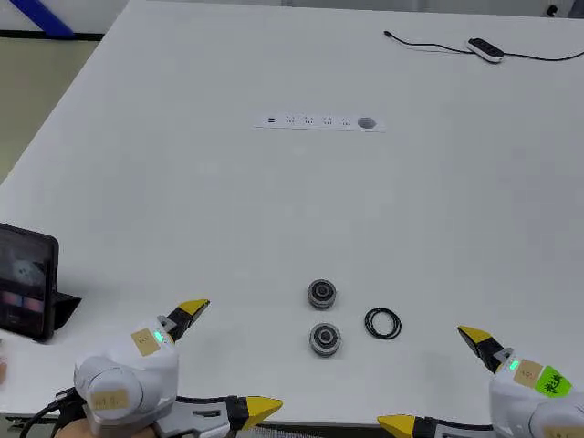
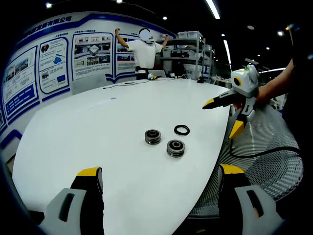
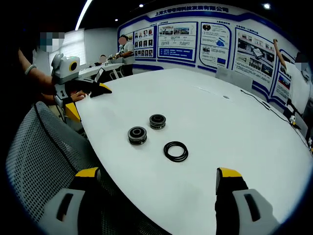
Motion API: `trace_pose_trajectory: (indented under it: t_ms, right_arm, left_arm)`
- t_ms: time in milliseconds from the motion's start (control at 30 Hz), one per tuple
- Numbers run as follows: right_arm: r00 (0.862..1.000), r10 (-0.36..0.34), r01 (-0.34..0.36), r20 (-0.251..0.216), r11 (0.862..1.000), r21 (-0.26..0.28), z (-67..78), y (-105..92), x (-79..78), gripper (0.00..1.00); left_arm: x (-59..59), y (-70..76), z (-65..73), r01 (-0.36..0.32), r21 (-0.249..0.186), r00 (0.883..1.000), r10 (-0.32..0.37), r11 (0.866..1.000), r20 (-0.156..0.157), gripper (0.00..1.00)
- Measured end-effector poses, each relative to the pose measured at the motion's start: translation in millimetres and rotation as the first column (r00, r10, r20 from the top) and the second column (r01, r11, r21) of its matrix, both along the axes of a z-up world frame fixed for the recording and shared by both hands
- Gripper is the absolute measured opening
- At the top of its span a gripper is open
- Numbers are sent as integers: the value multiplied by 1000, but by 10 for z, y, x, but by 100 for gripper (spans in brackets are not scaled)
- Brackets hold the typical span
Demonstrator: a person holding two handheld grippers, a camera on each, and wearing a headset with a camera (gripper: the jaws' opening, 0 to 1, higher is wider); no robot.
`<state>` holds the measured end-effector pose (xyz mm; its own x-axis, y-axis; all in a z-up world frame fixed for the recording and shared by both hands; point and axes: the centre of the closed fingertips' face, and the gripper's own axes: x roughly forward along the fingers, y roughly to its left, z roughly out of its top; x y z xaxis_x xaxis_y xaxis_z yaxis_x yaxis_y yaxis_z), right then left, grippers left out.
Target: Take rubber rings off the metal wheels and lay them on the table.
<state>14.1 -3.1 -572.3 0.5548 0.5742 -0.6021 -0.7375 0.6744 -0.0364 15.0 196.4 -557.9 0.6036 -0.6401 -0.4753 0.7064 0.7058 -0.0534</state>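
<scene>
White, unpatterned, is recorded for the table [image 1: 274, 201]. The 2 metal wheels [image 1: 321, 293] [image 1: 325, 338] are noted as dark grey to black, with paler silver centres. Black is recorded for the rubber rings [image 1: 382, 324] (their count cannot be told).

White-grey casing is seen on the left gripper [image 1: 229, 357] and the right gripper [image 1: 436, 380]; the jaw tips are coloured yellow, and a green light is shown on each. A tan label [image 1: 144, 341] is carried by the left, a bright green sticker [image 1: 550, 381] by the right.

The power strip [image 1: 318, 121] is logged as white with 1 grey disc, the tablet [image 1: 27, 283] as black. A grey grid weave is noted on the chair mesh [image 3: 44, 147]; blue and white on the wall panels [image 3: 195, 39].
</scene>
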Motion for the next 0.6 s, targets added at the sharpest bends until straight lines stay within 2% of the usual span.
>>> trace_pose_trajectory:
  t_ms: [600]
  right_arm:
    - [1000, -17, 17, -18, 1000, -1, -34, -27, 1, 99]
  left_arm:
    - [14, 12, -31, -1, 9, 1000, 1, 1000, -11, 99]
